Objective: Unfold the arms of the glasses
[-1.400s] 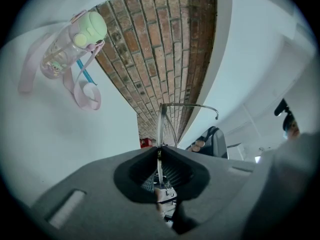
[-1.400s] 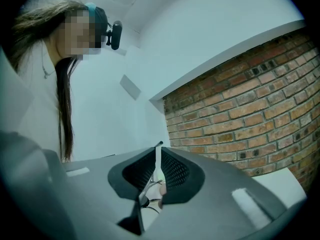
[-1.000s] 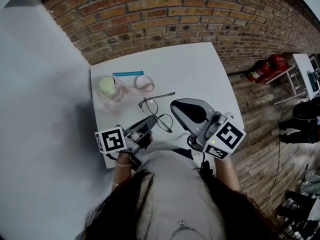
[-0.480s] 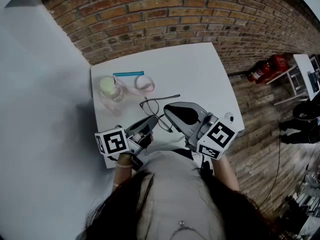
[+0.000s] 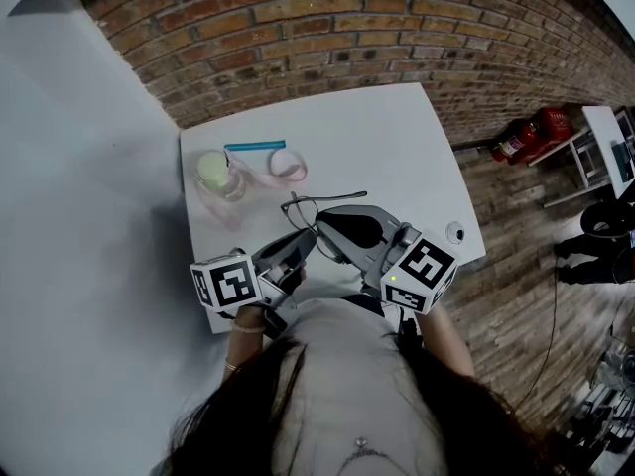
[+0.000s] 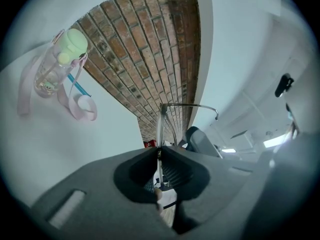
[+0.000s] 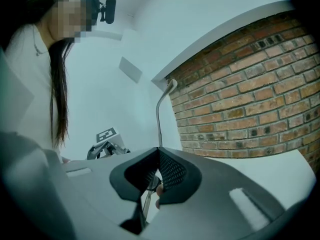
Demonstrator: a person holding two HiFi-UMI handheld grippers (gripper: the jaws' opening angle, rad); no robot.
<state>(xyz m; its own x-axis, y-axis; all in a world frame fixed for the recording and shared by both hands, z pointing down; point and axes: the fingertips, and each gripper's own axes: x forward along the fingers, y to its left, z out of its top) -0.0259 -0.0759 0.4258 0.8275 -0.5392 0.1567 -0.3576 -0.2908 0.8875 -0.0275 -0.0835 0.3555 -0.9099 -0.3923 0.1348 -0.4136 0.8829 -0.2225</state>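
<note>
The thin dark wire-framed glasses (image 5: pixel 306 207) are held near the front of the white table (image 5: pixel 377 137) by both grippers. My left gripper (image 5: pixel 301 245) is shut on the frame; in the left gripper view the wire (image 6: pixel 160 126) runs up out of the closed left gripper (image 6: pixel 160 151), and a curved arm (image 6: pixel 192 105) reaches right. My right gripper (image 5: pixel 324 228) is shut on the other side. In the right gripper view one arm (image 7: pixel 158 114) stands up from the closed right gripper (image 7: pixel 159 153). One arm (image 5: pixel 342 197) sticks out to the right.
A clear bottle with a pale green lid (image 5: pixel 216 174) and a pink strap (image 5: pixel 288 165) stands at the table's left, beside a blue stick (image 5: pixel 254 147). A small white round object (image 5: pixel 455 232) lies by the table's right edge. A brick wall runs behind; a red extinguisher (image 5: pixel 526 135) sits on the floor.
My right gripper has moved left onto the glasses and shut on them. The glasses have shifted slightly towards the back with one arm swinging out to the right. The left gripper has barely moved.
</note>
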